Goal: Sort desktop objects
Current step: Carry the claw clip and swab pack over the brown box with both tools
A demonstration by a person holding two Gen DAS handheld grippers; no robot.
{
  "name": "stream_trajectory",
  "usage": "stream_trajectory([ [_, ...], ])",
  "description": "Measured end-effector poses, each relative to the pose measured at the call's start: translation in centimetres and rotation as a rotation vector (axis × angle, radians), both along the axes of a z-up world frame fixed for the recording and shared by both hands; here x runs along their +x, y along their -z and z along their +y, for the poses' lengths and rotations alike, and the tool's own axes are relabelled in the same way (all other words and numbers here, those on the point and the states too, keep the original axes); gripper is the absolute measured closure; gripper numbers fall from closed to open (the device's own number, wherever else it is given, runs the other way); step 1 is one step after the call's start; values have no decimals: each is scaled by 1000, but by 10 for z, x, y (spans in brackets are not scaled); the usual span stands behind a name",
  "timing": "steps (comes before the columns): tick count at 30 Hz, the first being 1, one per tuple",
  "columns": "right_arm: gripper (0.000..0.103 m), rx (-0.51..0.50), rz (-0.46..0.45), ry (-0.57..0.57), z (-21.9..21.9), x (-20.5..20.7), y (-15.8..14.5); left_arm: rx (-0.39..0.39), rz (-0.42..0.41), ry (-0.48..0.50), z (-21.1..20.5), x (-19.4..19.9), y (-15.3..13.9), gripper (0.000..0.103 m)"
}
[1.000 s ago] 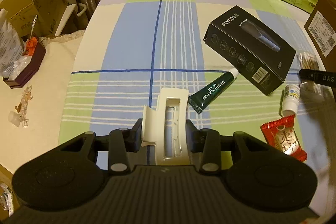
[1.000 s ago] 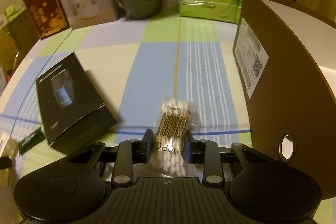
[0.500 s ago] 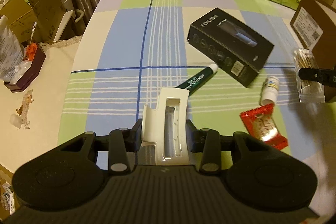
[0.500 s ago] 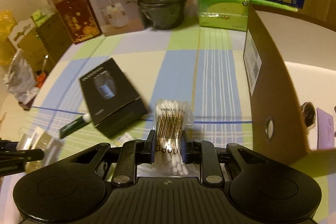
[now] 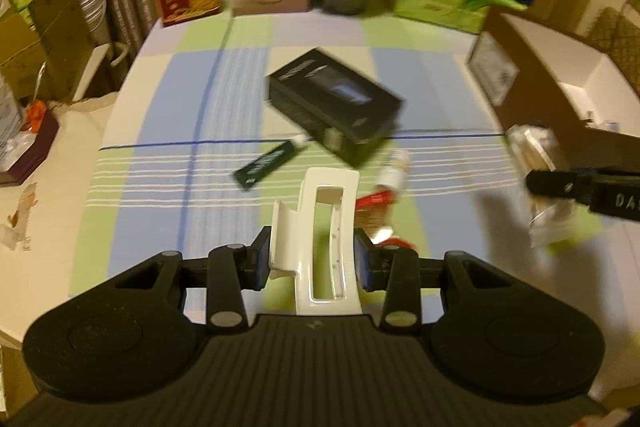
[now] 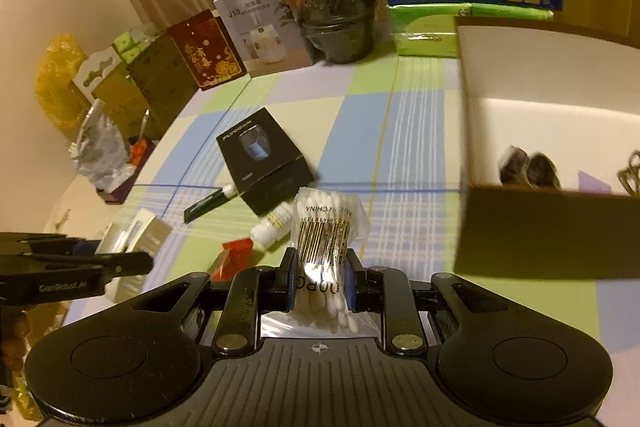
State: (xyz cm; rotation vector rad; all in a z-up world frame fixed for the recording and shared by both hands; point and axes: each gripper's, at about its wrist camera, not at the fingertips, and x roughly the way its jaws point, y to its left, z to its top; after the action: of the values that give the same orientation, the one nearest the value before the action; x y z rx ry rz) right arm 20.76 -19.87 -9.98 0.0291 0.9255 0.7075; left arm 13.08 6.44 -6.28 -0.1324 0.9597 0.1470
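A: Fingers – what's gripped? The left gripper (image 5: 312,261) is clamped on a white plastic clip-like holder (image 5: 324,227); its pads are pressed on both sides and the piece is carried clear of the tablecloth (image 5: 160,131).

B: And the right gripper (image 6: 318,283) is shut tight on a bag of cotton swabs (image 6: 326,247), barcode end sticking out ahead of the fingertips.

A: Step in hand, prob. the carry phase: both items are lifted, neither is dropped off yet.

B: Agreed. The open cardboard box (image 6: 540,227) is seen ahead and to the right of the right fingers, a few small things already inside. That's judged the drop spot for the swabs.

A: Left on the table ahead of the left fingers: black shaver box (image 5: 334,107), green tube (image 5: 268,163), small white bottle (image 5: 394,171), red packet (image 5: 374,215).

B: Next move calls for the swabs to be brought over the near box wall w/o snagging the bag, then released. The holder follows, approx. same route; the frame is blurred, so clearance can't be judged.
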Motion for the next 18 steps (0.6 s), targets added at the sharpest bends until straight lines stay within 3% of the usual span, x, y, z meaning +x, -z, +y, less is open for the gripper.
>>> stream_trajectory([
  [18, 83, 48, -38, 131, -119, -11, -36, -39, -93, 238, -136, 21, -40, 68],
])
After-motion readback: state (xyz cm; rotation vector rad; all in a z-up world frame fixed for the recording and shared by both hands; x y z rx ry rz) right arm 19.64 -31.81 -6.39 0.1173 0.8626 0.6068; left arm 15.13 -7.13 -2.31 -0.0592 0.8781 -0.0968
